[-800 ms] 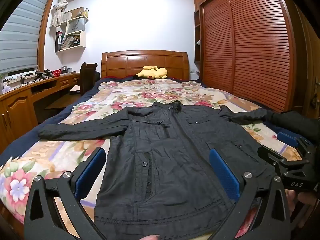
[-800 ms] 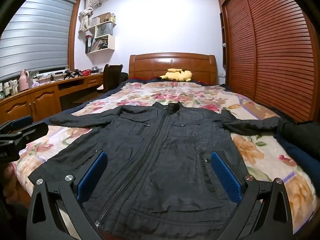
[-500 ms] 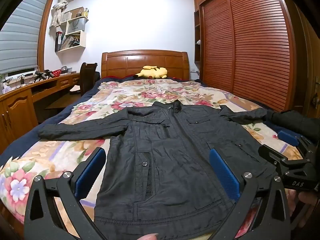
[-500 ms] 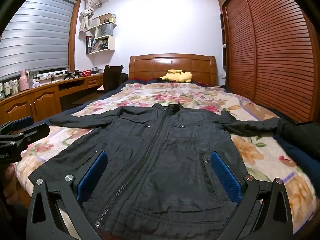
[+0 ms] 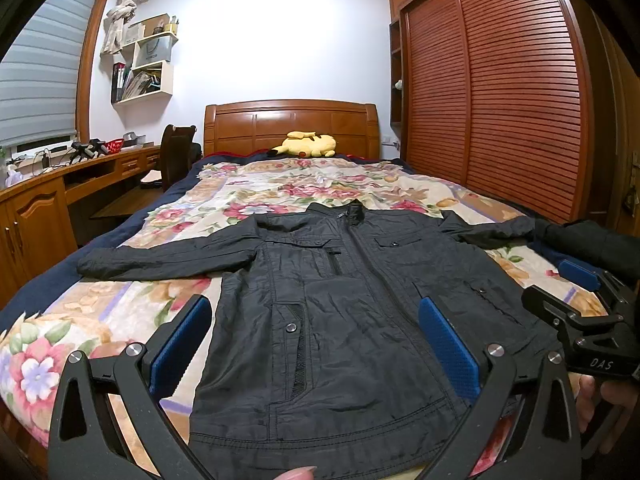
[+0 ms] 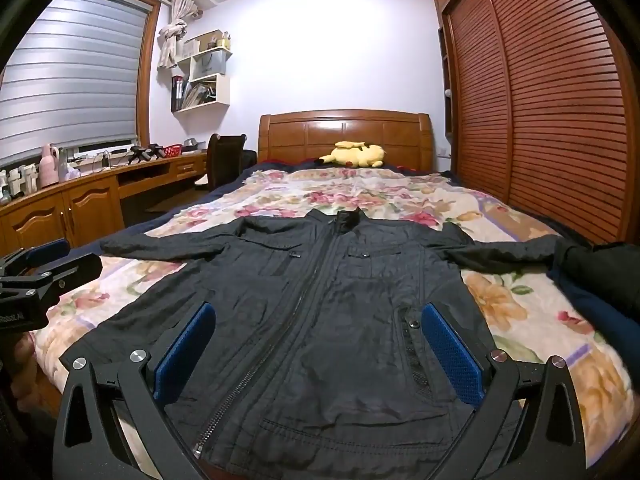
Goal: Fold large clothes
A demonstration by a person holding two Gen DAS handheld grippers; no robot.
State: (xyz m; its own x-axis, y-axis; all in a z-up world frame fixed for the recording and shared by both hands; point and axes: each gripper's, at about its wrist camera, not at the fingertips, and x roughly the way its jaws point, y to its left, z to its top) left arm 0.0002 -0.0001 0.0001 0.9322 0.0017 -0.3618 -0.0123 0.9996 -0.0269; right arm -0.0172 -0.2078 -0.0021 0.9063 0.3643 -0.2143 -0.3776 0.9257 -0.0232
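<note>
A black zip-up jacket [image 5: 352, 304] lies flat and face up on the flowered bedspread [image 5: 280, 188], collar toward the headboard, both sleeves spread out sideways. Its hem reaches the near edge of the bed. My left gripper [image 5: 316, 340] hovers open above the jacket's left half, nothing between its blue pads. My right gripper [image 6: 318, 344] hovers open above the jacket [image 6: 320, 320] near the hem, also holding nothing. The right gripper [image 5: 576, 296] shows at the right edge of the left wrist view, and the left gripper [image 6: 44, 264] at the left edge of the right wrist view.
A yellow plush toy [image 5: 308, 145] lies by the wooden headboard [image 5: 292, 124]. A long wooden desk [image 6: 80, 200] with clutter and a dark chair [image 6: 224, 156] run along the left. Slatted wardrobe doors [image 5: 500, 92] close off the right side. A dark bundle [image 6: 600, 272] lies at the bed's right edge.
</note>
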